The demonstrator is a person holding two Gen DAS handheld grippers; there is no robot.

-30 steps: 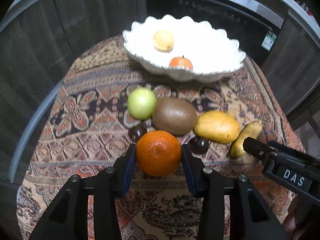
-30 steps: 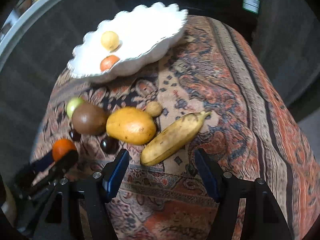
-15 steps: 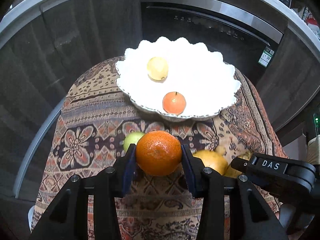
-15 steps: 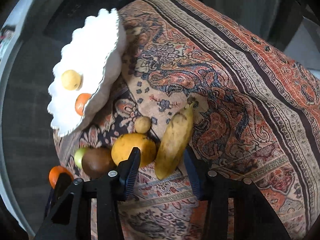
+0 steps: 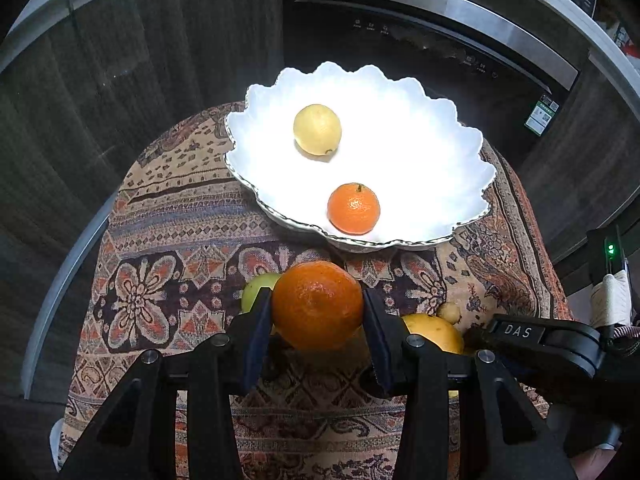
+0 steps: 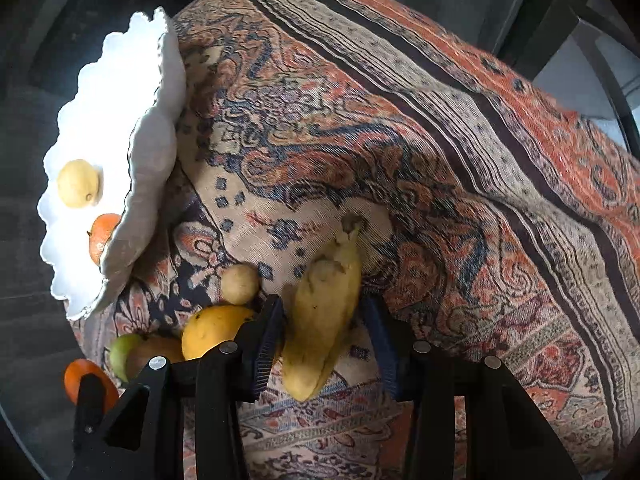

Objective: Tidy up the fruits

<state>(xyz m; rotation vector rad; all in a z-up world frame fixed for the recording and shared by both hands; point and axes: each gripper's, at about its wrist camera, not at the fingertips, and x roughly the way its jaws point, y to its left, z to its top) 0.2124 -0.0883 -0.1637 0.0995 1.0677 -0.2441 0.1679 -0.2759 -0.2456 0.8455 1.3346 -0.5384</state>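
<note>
The left claw (image 5: 318, 306) was clamped on a large orange (image 5: 318, 305), both pads pressed against its sides, holding it clear of the patterned cloth (image 5: 172, 240) that covered the counter. Beyond it sat the white scalloped bowl (image 5: 448, 128), which already held a pale yellow lemon (image 5: 317, 129) toward its far side and a small tangerine (image 5: 353, 208) near the front rim. A green apple (image 5: 256, 288) peeked out just behind the left finger (image 5: 256, 336), and part of a yellow mango (image 5: 434, 332) showed behind the right one.

The right claw (image 6: 322, 334) pointed steeply down over a banana (image 6: 324, 316) lying on the cloth with its stem end away from the camera. Its jaws were closing with the banana between them; the left pad looked to be touching the peel, while the other side appeared to have a sliver of gap, though the fisheye view made this hard to judge. Just left of that claw lay the mango and a small round tan fruit (image 6: 240, 284), touching each other, with the apple and a brown fruit (image 6: 156, 350) farther left. The bowl stood at the cloth's left edge in this view.
</note>
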